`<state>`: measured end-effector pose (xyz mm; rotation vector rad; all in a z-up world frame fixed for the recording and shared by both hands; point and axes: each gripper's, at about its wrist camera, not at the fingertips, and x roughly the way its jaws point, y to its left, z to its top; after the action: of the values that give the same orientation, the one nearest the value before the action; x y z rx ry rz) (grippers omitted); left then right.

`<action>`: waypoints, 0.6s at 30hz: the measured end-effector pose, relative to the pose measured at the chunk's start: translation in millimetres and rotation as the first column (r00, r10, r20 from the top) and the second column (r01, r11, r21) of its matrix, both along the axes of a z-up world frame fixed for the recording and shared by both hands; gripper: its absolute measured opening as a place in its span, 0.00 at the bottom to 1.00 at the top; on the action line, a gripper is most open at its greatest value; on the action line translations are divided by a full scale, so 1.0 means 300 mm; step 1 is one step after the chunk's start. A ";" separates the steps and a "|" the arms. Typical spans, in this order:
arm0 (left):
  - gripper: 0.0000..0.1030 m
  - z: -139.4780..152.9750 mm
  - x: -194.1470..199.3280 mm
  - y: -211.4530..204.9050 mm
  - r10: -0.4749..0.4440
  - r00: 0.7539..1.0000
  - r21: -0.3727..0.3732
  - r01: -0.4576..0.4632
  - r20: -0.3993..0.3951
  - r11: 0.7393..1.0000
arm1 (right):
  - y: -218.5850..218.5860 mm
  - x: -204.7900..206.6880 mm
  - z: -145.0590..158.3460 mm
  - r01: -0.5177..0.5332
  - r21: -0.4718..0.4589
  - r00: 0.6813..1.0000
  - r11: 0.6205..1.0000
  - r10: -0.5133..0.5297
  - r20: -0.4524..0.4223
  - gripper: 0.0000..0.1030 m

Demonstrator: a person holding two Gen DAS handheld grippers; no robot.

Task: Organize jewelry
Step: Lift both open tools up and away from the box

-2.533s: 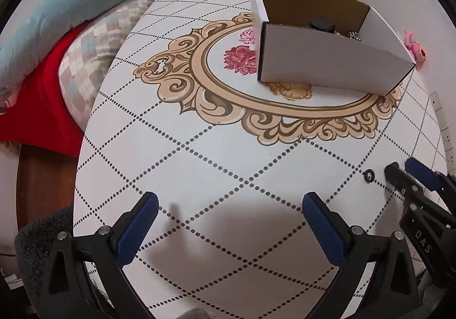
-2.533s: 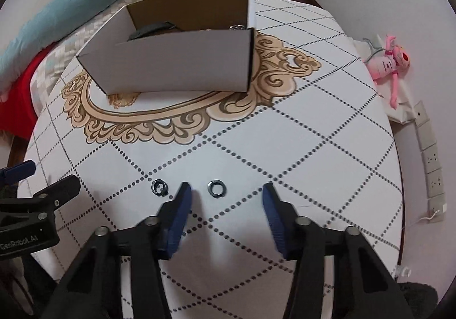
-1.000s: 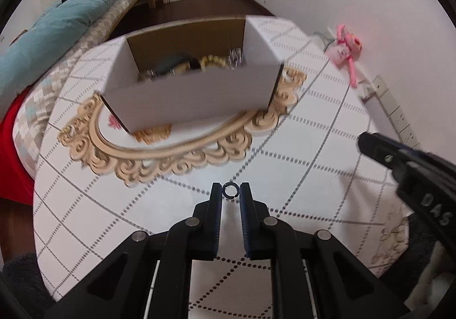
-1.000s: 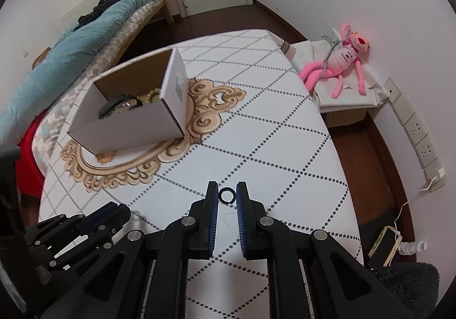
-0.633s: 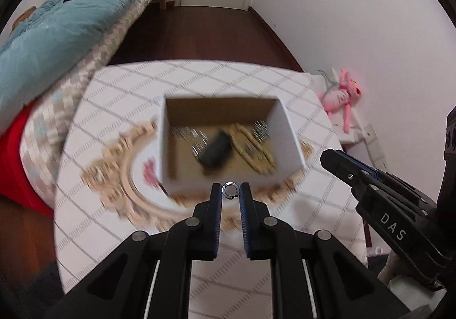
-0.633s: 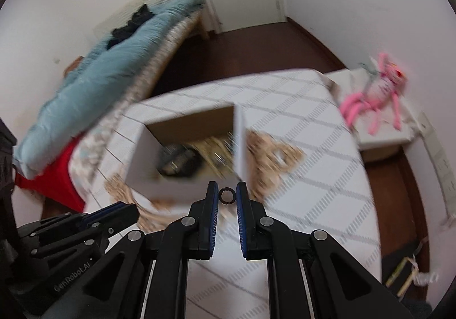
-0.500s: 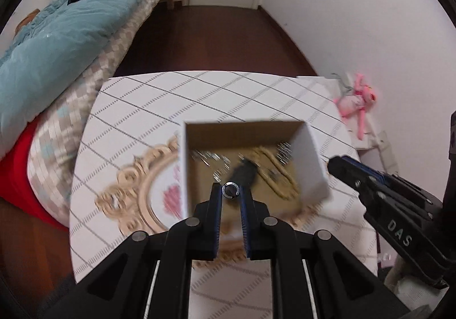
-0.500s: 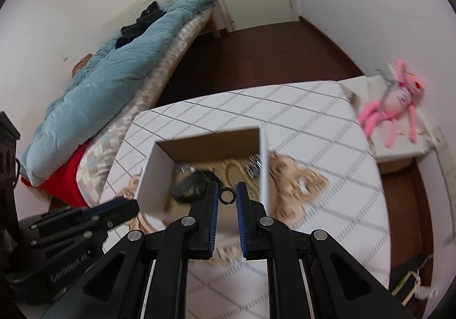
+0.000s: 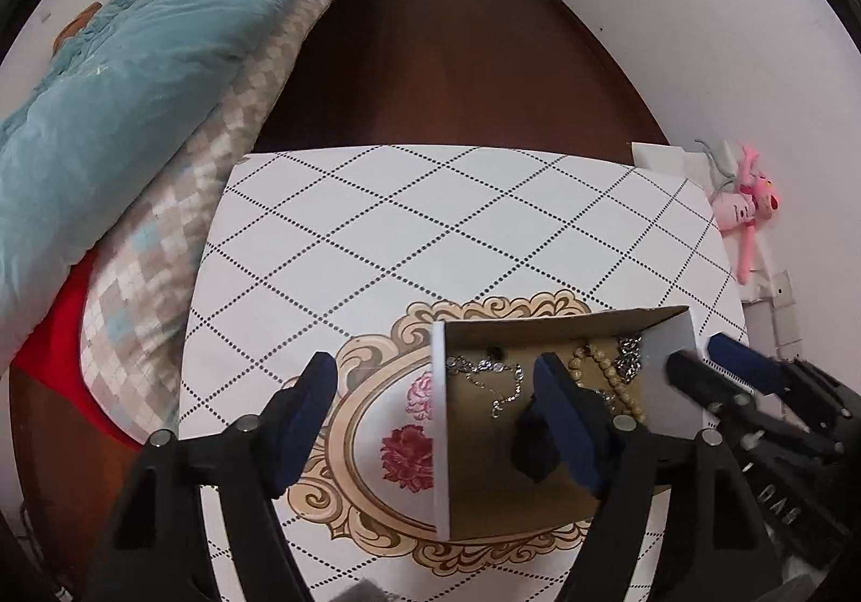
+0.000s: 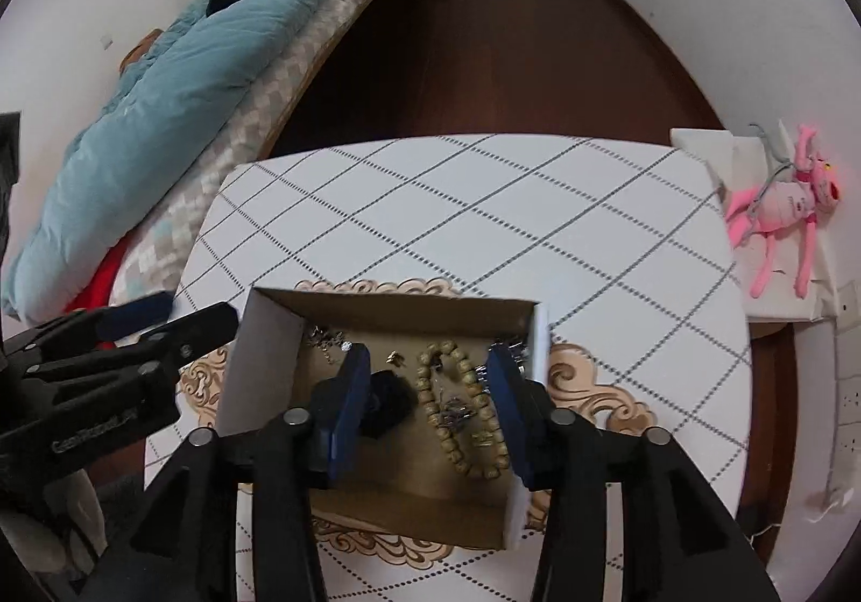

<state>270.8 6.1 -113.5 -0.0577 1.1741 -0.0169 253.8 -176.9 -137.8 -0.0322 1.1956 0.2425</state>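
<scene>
An open cardboard box (image 9: 440, 440) (image 10: 263, 365) stands on the patterned table (image 9: 430, 225). Inside lie a bead bracelet (image 10: 463, 408), silver chains (image 9: 484, 370) and a black item (image 10: 387, 403). My left gripper (image 9: 436, 387) hangs over the box's left wall. Its jaws are opening and nothing is between them. My right gripper (image 10: 428, 387) hovers above the box's inside, jaws opening too, with no ring between them. Each gripper shows at the edge of the other's view. I cannot pick out the small rings in the box.
A bed with a teal duvet (image 9: 134, 64) runs along the table's left side. A pink plush toy (image 10: 785, 209) lies on a low white surface at the right, near wall sockets. Dark wood floor (image 9: 457, 64) lies beyond the table's far edge.
Both grippers took a small dark ring off the table and carried it over the box. Their jaws have now spread, and the rings are gone from between them.
</scene>
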 end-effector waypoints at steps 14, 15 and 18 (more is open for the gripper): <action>1.00 -0.030 -0.147 -0.009 0.015 0.999 0.107 -0.020 0.041 0.994 | -0.097 -0.133 0.006 0.095 -0.180 0.995 0.979 -0.086 0.054 1.00; 1.00 -0.032 -0.158 -0.011 0.017 0.999 0.102 -0.021 0.039 0.995 | -0.102 -0.146 0.004 0.094 -0.182 0.995 0.979 -0.086 0.052 1.00; 1.00 -0.044 -0.182 -0.013 0.027 0.999 0.096 -0.030 0.032 0.995 | -0.100 -0.180 -0.002 0.095 -0.212 0.995 0.973 -0.086 0.052 1.00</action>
<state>216.2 2.2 -126.6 0.0111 1.1414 0.0638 199.9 -206.8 -138.5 -0.1699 1.1736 0.0314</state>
